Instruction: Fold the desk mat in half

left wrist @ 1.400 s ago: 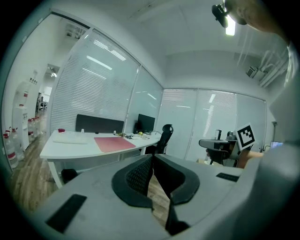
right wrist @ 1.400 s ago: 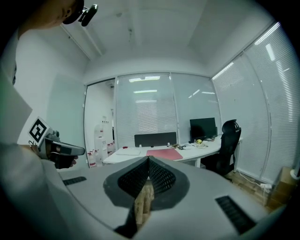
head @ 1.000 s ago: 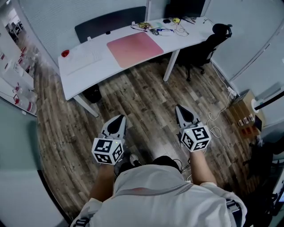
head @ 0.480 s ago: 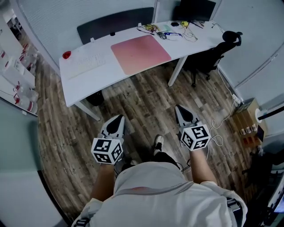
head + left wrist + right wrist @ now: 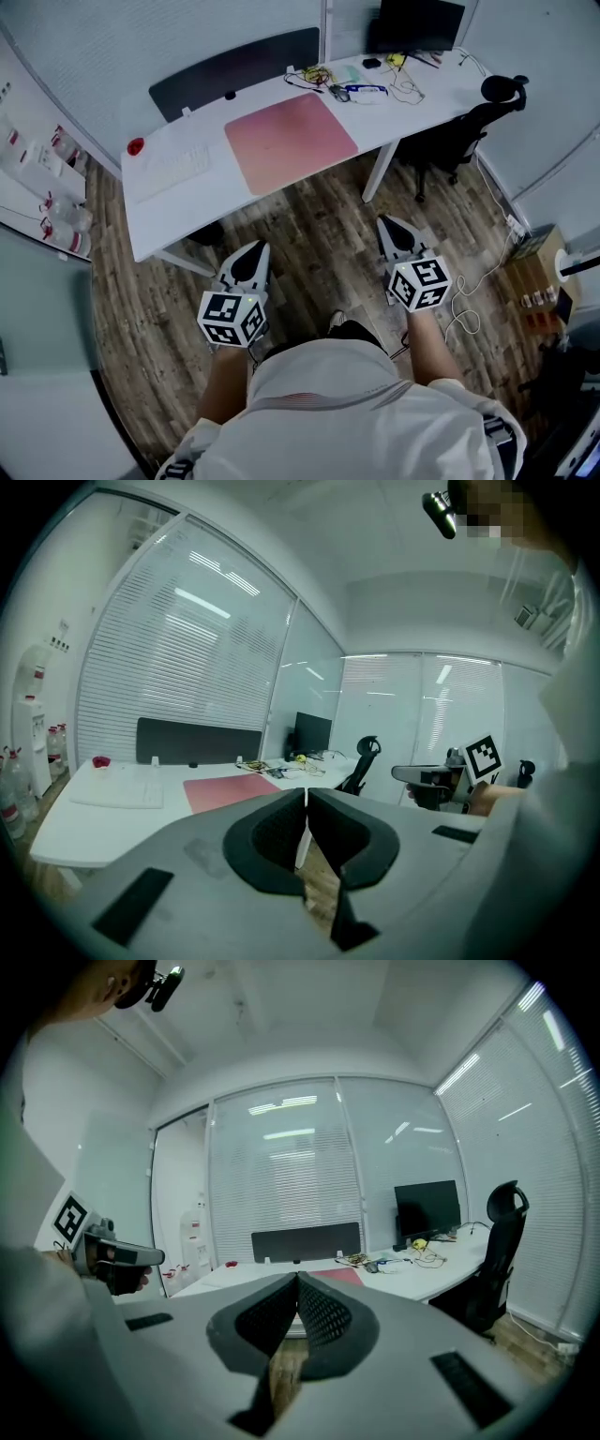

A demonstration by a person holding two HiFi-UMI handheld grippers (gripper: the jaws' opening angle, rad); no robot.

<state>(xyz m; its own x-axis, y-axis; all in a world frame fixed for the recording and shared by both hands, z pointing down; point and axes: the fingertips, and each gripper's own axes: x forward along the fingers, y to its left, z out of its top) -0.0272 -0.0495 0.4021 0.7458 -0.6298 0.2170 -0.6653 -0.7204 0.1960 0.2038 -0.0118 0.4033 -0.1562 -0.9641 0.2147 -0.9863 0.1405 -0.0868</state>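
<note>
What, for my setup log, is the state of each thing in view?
Mat: flat, unfolded on the desk.
Left tongs: shut, empty.
Right tongs: shut, empty.
Monitor: dark.
Chair: unoccupied.

A long white desk [image 5: 202, 214] stands on a floor [image 5: 309, 234] of grey-brown wood planks. A dark panel [image 5: 234, 67] runs along the desk's far edge, with 1 black monitor [image 5: 417, 23] at its right end. 1 black office chair [image 5: 459, 141] sits by that end. The walls are glass with pale slatted blinds [image 5: 178, 658], and strip lights [image 5: 281, 1105] show bright on the panes. The ceiling [image 5: 309, 1007] is plain white.
</note>
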